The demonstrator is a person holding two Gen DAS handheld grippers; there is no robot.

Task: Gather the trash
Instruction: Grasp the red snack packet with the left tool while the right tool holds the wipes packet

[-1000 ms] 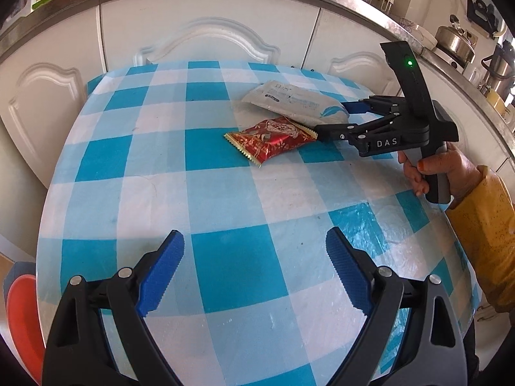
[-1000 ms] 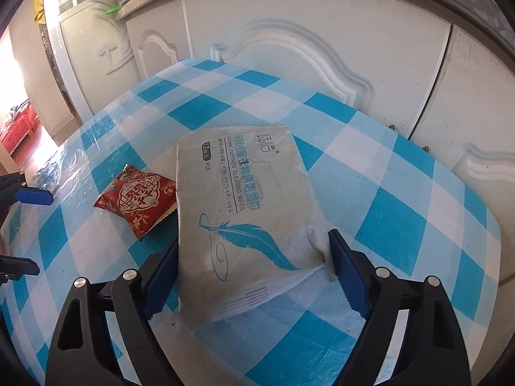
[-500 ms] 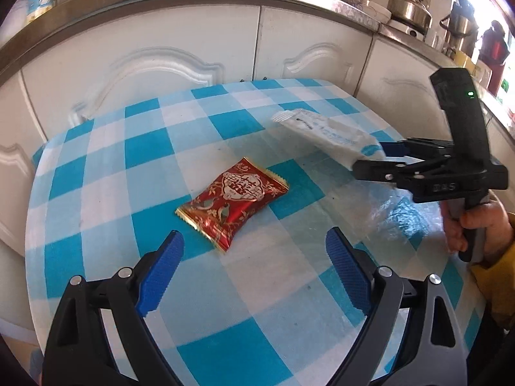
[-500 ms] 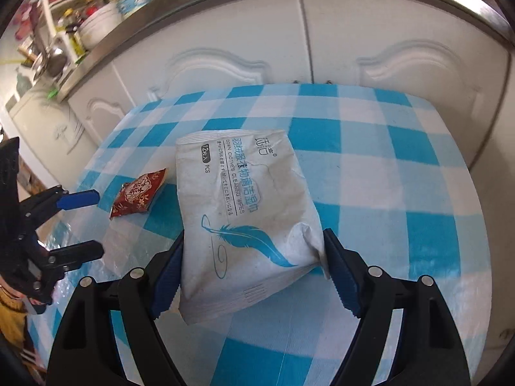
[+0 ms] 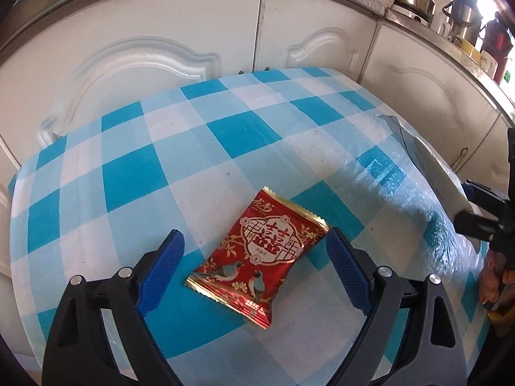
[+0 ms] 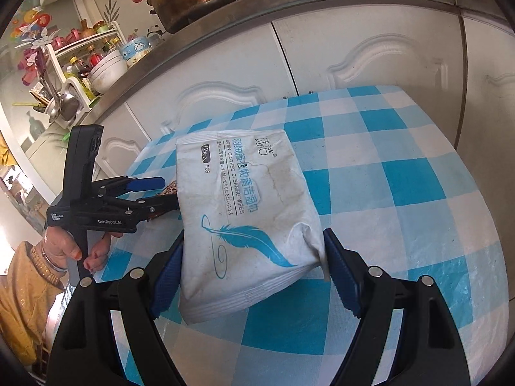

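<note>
Right gripper point(image 6: 254, 271) clamps the white wipes pack point(image 6: 244, 212), lifted off the checked tablecloth point(image 6: 402, 193). Left gripper point(image 5: 254, 271) spread wide, straddling the red snack packet point(image 5: 260, 254) lying flat, pads not pressing.

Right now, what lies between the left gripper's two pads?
The red snack packet lies flat on the checked tablecloth between the open left gripper's pads, neither visibly pressing it, in the left wrist view.
</note>
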